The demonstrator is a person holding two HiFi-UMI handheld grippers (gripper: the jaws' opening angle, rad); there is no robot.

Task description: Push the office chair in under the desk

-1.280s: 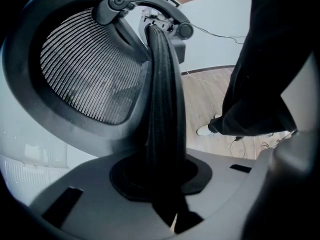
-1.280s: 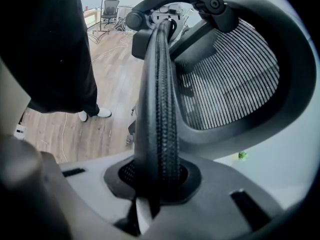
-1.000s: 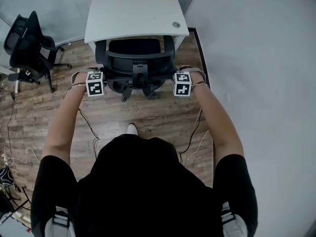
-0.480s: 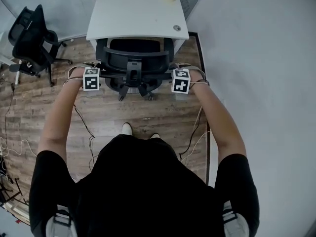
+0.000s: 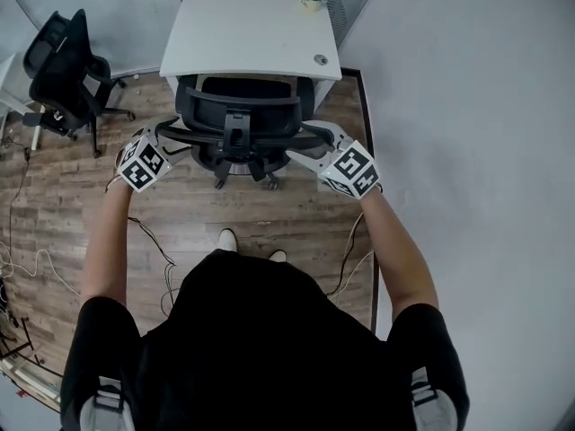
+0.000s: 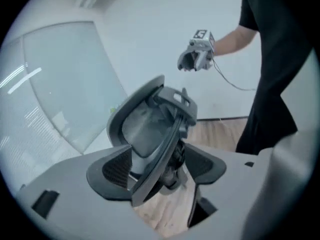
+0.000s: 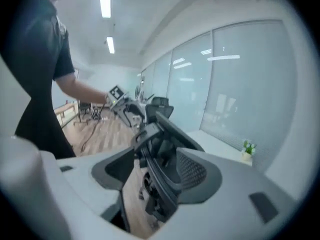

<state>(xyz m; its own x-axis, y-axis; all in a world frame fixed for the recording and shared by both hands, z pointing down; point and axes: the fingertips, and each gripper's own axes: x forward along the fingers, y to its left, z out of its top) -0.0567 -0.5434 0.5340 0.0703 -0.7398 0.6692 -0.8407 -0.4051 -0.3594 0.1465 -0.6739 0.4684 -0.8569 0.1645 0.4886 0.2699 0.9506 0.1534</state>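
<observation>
Black mesh office chair (image 5: 238, 119) at the white worktop (image 5: 252, 34).
My left gripper (image 5: 171, 138) and right gripper (image 5: 314, 144) just opened their fingers (image 6: 112, 170) wide, holding nothing.

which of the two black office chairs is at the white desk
The middle chair in the head view: it sits right at the white desk's front edge. The other chair stands apart at the far left, away from that desk.

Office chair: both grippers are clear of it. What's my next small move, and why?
Probably draw both back and stop. The office chair sits partly under the desk, backrest near its front edge. The jaws of the left gripper and right gripper have just been opening and hold nothing.
</observation>
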